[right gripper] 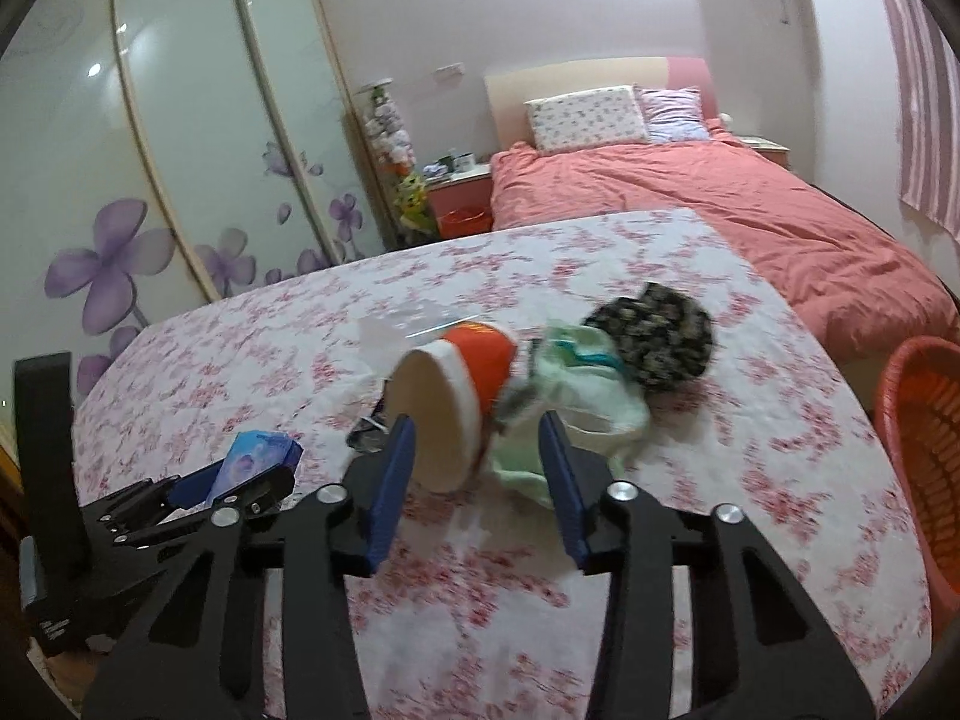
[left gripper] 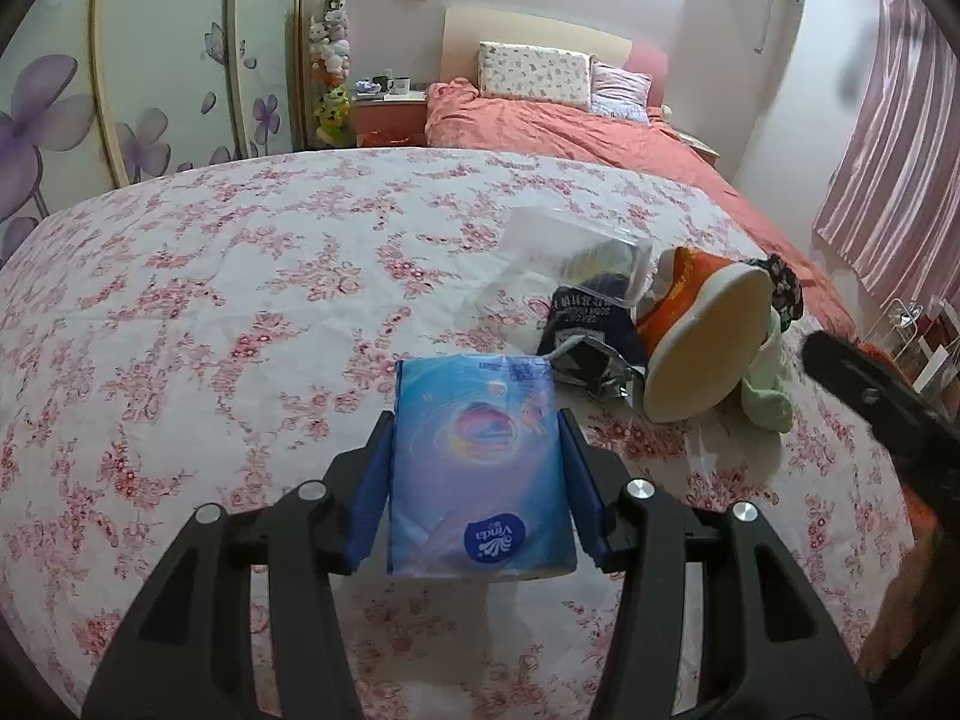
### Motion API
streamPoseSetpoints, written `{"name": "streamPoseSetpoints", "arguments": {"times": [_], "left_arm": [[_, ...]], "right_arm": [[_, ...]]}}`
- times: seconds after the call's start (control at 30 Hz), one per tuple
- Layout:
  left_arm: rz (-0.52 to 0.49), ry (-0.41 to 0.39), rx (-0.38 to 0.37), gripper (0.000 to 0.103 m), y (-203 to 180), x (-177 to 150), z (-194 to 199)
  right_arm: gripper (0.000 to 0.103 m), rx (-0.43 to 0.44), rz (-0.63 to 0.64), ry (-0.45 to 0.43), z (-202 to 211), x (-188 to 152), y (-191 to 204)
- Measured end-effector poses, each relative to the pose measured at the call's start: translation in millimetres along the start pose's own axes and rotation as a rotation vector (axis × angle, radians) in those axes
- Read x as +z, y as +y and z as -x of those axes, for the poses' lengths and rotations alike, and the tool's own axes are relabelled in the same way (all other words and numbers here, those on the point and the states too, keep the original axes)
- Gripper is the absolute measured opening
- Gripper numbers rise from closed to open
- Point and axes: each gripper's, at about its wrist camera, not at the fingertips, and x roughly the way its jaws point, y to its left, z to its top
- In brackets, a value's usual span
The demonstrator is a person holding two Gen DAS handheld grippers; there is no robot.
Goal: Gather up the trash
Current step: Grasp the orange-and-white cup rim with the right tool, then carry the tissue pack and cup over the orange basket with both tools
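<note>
Left tool [left gripper: 477, 420] is clenched on the blue tissue pack [left gripper: 477, 468], one blue pad on each long side. The grip across the narrow width likely keeps the soft pack from folding (it sits deep between the fingers, so the hold looks firm). The right-wrist view shows the same pack [right gripper: 258, 456] in that tool, lifted just off the floral counter [left gripper: 210, 300] to the left of the orange cup.

Right tool [right gripper: 474, 438] is released, jaws spread wide, with nothing between the pads. It points at the orange cup [right gripper: 462, 402], which lies on its side with its pale base toward the camera. The spread looks set to take the cup's base, my guess for the next pick.

Landmark is the orange cup [left gripper: 696, 336]:
- clear plastic box [left gripper: 576, 252] just behind it, tilted
- dark printed wrapper [left gripper: 591, 324] touching its left side, with crumpled foil in front (cannot tell what kind)
- pale green cloth [right gripper: 576, 396] pressed against its right side
- dark patterned bundle [right gripper: 654, 336] beyond the cloth, further right
- red basket [right gripper: 918, 432] well apart to the right, off the counter edge, probably the trash bin

The trash is bunched in one pile, so single picks risk dragging neighbours.
</note>
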Motion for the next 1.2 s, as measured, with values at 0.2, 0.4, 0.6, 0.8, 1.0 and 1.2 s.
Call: {"name": "streamPoseSetpoints", "arguments": {"times": [0.2, 0.4, 0.6, 0.8, 1.0, 1.2], "left_arm": [[0.015, -0.01, -0.004, 0.051, 7.9, 2.6, 6.0], [0.026, -0.014, -0.002, 0.051, 13.0, 5.2, 7.2], [0.03, -0.029, -0.005, 0.051, 13.9, 7.6, 13.5], [0.03, -0.046, -0.021, 0.051, 6.2, 10.7, 24.4], [0.002, -0.076, -0.05, 0.051, -13.1, 14.2, 39.5], [-0.034, -0.102, -0.097, 0.051, -40.2, 17.4, 52.4]], "right_arm": [[0.025, -0.025, 0.041, 0.011, -20.2, 6.4, 12.6], [0.008, -0.066, 0.059, 0.014, -35.4, 10.7, 15.8], [0.004, -0.04, 0.054, -0.03, -21.3, 11.6, 12.7], [0.004, -0.031, 0.029, -0.093, 6.6, 15.7, 4.1], [0.004, -0.059, 0.007, -0.174, 41.1, 18.6, -12.6], [0.004, -0.115, -0.049, -0.249, 75.8, 21.3, -45.1]]}}
